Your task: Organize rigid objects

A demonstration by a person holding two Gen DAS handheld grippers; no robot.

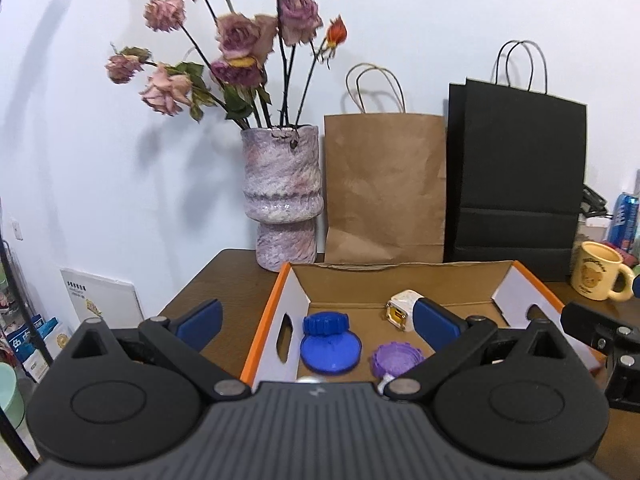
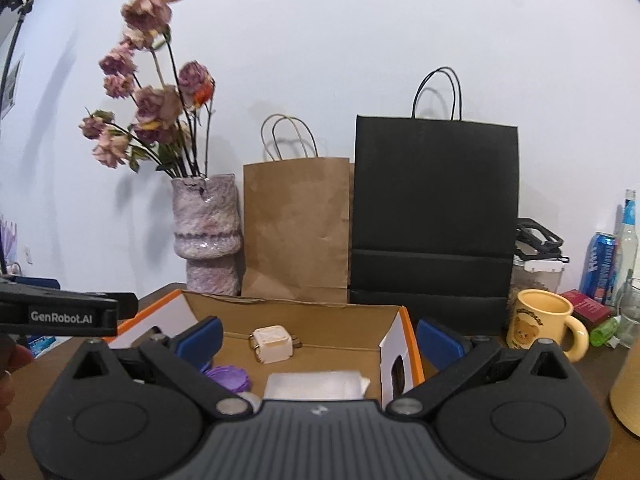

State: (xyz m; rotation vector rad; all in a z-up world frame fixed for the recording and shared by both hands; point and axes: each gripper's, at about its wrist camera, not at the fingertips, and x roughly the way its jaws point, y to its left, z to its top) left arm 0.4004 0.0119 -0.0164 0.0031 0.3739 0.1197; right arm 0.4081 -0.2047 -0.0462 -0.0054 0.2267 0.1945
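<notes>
Left gripper [image 1: 318, 330]: level, aimed forward over the near edge of the cardboard box [image 1: 400, 270]. Blue pads spread wide, nothing between them. Left pad [image 1: 200, 322] sits outside the box's left wall, over the brown table [image 1: 224, 280]; right pad over the box interior.

Right gripper [image 2: 318, 340]: also level, fingers spread wide, empty. Its left pad [image 2: 202, 340] is over the box interior, the right pad [image 2: 438, 342] outside the orange-edged right wall. In the right wrist view the left gripper's black body, lettered "GenRobot.AI", enters at 9 o'clock, with part of a hand [image 2: 10, 364] below it. In the left wrist view the right gripper's black linkage shows at 3 o'clock.

Box contents, left wrist view:
- blue round lid [image 1: 330, 350] flat on the floor, with a blue ridged ring [image 1: 325, 323] touching its far edge, at 11 o'clock from box centre
- purple ridged cap [image 1: 396, 360], near side, just right of the blue lid
- white tape measure [image 1: 402, 310] toward the back, at 1 o'clock, partly behind the right pad

Right wrist view adds a white flat packet [image 2: 316, 385] on the near floor of the box, at 6 o'clock from the tape measure.

Behind the box, left to right: mottled purple vase [image 1: 282, 196] with dried roses, brown paper bag [image 1: 384, 188], black paper bag [image 1: 516, 176]. Yellow mug [image 2: 540, 322] stands on the table at 3 o'clock, outside the box.
</notes>
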